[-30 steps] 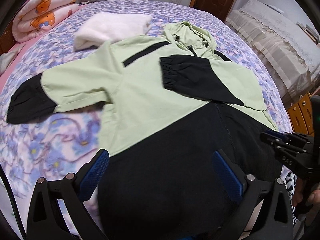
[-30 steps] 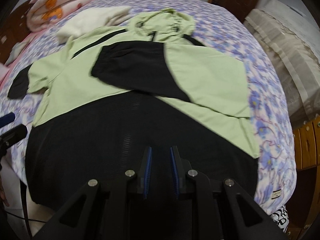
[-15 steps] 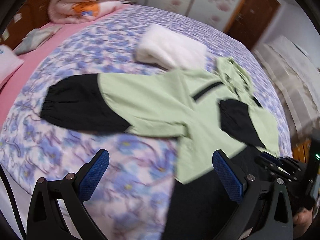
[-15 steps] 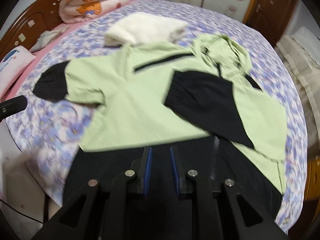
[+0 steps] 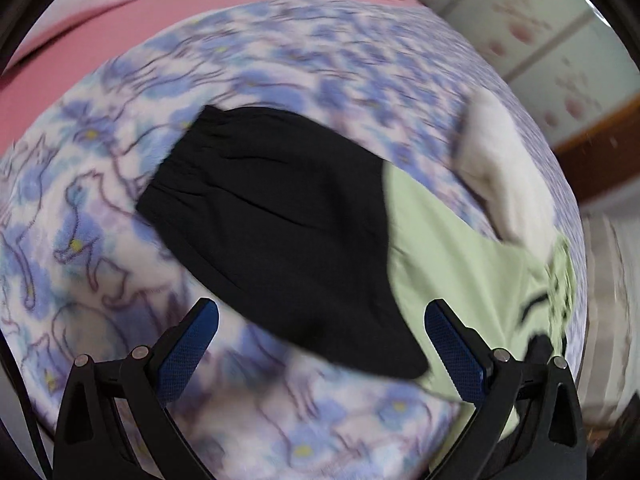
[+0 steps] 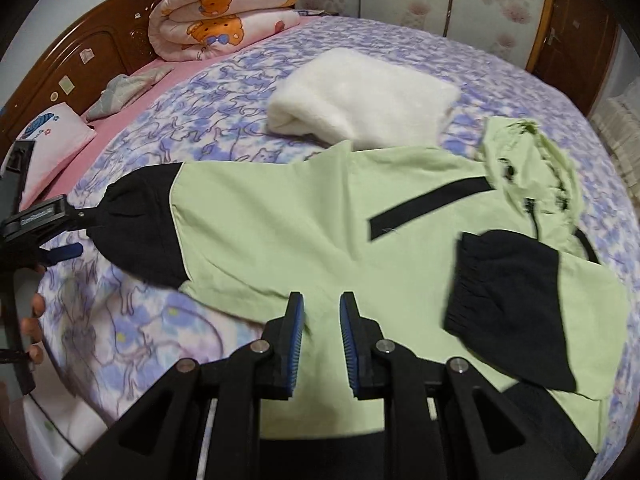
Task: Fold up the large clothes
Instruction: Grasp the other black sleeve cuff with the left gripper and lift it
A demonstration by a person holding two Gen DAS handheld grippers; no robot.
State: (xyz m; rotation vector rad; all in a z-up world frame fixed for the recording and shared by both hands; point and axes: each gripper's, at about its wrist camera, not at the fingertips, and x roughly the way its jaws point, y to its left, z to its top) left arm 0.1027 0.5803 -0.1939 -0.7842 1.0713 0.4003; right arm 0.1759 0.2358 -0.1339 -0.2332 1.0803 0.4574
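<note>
My left tool (image 5: 320, 336) is wide over the black cuff (image 5: 276, 216); I'd pinch near its hem; right tool (image 6: 322, 344) narrow, empty above the jacket (image 6: 304, 236); fold sleeve across flat.

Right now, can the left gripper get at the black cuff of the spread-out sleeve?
Probably yes. The left gripper is open, and the black cuff lies flat on the bedspread just ahead of its fingers, with nothing lying over it.
</note>
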